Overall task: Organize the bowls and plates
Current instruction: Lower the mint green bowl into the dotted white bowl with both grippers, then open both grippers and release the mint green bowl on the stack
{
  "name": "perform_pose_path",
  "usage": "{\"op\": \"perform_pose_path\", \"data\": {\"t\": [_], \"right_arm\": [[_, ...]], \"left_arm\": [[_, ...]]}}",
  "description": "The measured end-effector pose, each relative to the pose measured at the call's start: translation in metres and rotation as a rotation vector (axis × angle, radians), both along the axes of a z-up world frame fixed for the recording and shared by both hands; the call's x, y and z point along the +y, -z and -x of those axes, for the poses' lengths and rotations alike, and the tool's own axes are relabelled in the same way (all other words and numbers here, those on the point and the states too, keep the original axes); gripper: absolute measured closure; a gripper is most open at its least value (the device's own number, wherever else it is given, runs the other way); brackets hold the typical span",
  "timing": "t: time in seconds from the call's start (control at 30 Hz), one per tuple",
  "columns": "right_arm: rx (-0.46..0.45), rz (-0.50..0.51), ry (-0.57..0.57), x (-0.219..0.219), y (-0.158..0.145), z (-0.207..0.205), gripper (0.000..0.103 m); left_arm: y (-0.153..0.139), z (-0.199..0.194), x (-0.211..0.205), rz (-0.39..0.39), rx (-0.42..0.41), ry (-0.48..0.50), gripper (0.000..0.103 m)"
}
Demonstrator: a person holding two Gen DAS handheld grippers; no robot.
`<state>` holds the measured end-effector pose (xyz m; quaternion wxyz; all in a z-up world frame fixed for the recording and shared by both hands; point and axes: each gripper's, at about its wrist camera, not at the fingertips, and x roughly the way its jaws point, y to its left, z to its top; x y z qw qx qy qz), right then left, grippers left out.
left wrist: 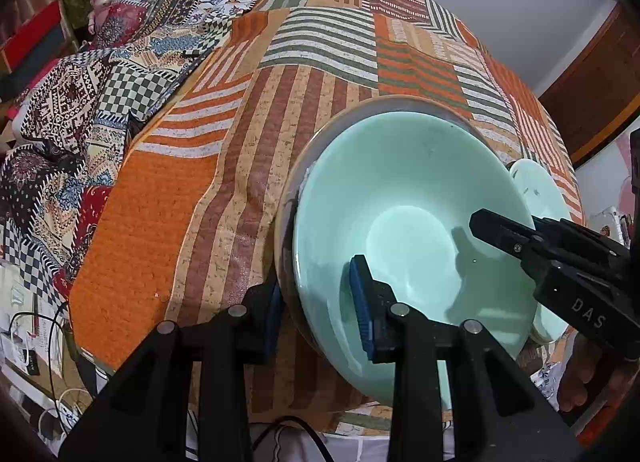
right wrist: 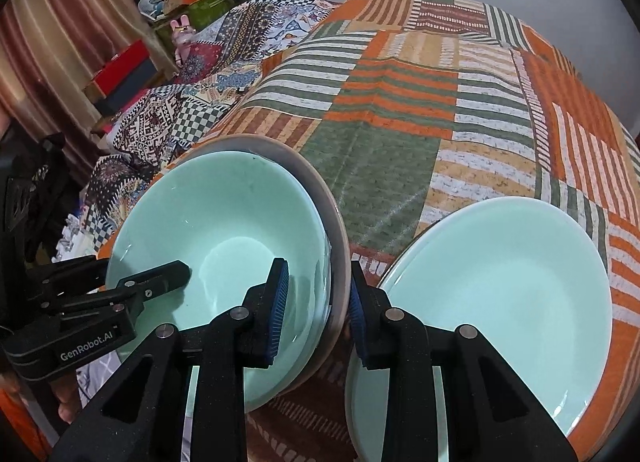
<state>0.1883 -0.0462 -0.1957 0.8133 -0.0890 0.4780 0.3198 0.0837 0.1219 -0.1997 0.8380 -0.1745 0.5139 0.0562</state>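
A mint-green bowl (left wrist: 404, 198) (right wrist: 224, 214) is nested inside a grey-rimmed bowl (left wrist: 320, 134) (right wrist: 316, 174), both tilted above the striped tablecloth. My left gripper (left wrist: 318, 310) straddles their left rim, one blue pad inside the green bowl, one outside. My right gripper (right wrist: 316, 310) straddles the right rim the same way; it also shows in the left wrist view (left wrist: 500, 230). The left gripper shows in the right wrist view (right wrist: 160, 278). Both look closed on the stacked rims. A stack of mint-green plates (right wrist: 500, 290) (left wrist: 536, 186) lies to the right.
The patchwork orange, green and brown tablecloth (right wrist: 400, 110) covers the table. A patterned quilt (left wrist: 92, 102) is heaped at the left. Boxes and toys (right wrist: 176, 10) stand beyond it. Cables (left wrist: 36, 342) lie below the table's near edge.
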Motion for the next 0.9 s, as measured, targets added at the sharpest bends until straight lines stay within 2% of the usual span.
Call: {"op": "perform_pose_path", "data": {"t": [0.2,0.57,0.9], "right_arm": [[-0.013,-0.017,0.001,-0.001,-0.008,0.002,0.076],[-0.067,-0.067,0.011,-0.008,-0.036,0.004,0.076],[-0.12,-0.106,0.035,-0.029,-0.063,0.009,0.077]], "left_arm": [[-0.009,0.001,0.002,0.001,-0.021,-0.009,0.071],[-0.043,0.002,0.001,0.0,-0.105,-0.017,0.071],[-0.076,0.001,-0.018,-0.021,-0.169,0.005,0.071]]}}
